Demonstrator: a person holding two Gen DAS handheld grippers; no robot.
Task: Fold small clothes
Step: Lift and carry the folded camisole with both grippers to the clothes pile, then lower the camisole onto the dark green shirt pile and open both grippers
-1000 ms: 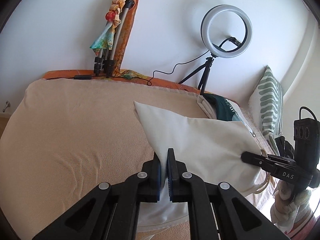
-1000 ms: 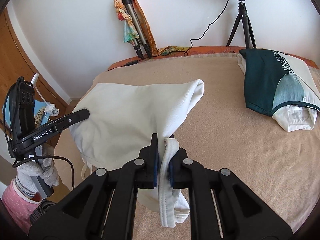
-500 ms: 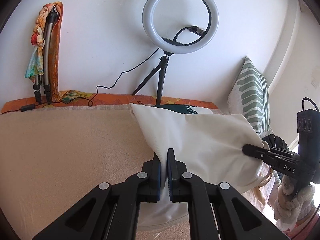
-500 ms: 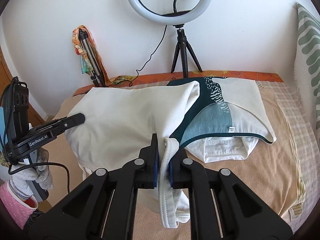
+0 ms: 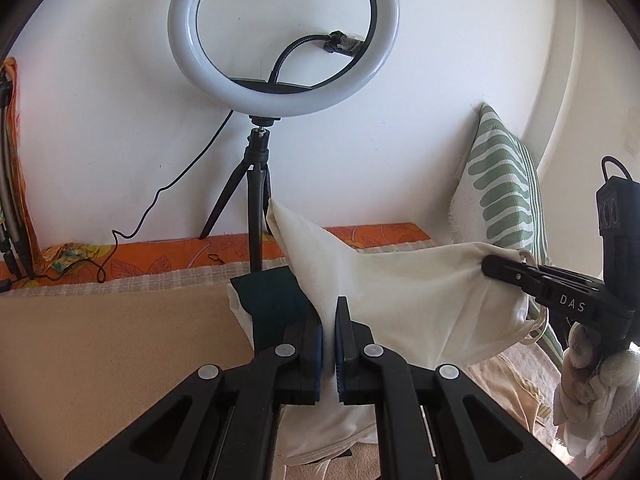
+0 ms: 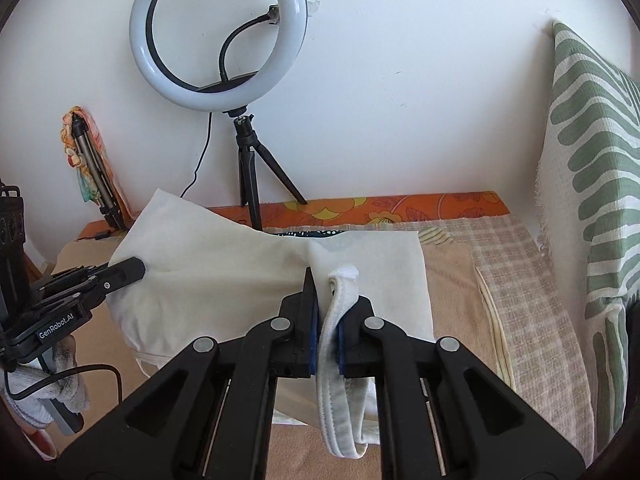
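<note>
A folded cream white garment (image 5: 404,292) hangs in the air between both grippers, over the bed. My left gripper (image 5: 329,320) is shut on its left edge. My right gripper (image 6: 329,300) is shut on its other edge, with a white ribbed hem strap (image 6: 340,356) dangling through the jaws. The garment also shows in the right wrist view (image 6: 224,276), where the left gripper (image 6: 128,270) pinches its far corner. In the left wrist view the right gripper (image 5: 490,266) pinches the far side. A stack of folded clothes with a dark green top (image 5: 272,300) lies under the garment, mostly hidden.
A ring light on a tripod (image 5: 280,36) stands at the wall behind the stack. A green striped pillow (image 6: 592,184) leans at the right. A beige blanket (image 5: 100,360) covers the bed, with an orange patterned sheet (image 6: 400,206) at the wall edge. A folded tripod with a scarf (image 6: 92,172) leans at the left.
Both grippers carried the white garment to the right and toward the wall. It now hangs over the folded stack by the ring light, which is mostly covered.
</note>
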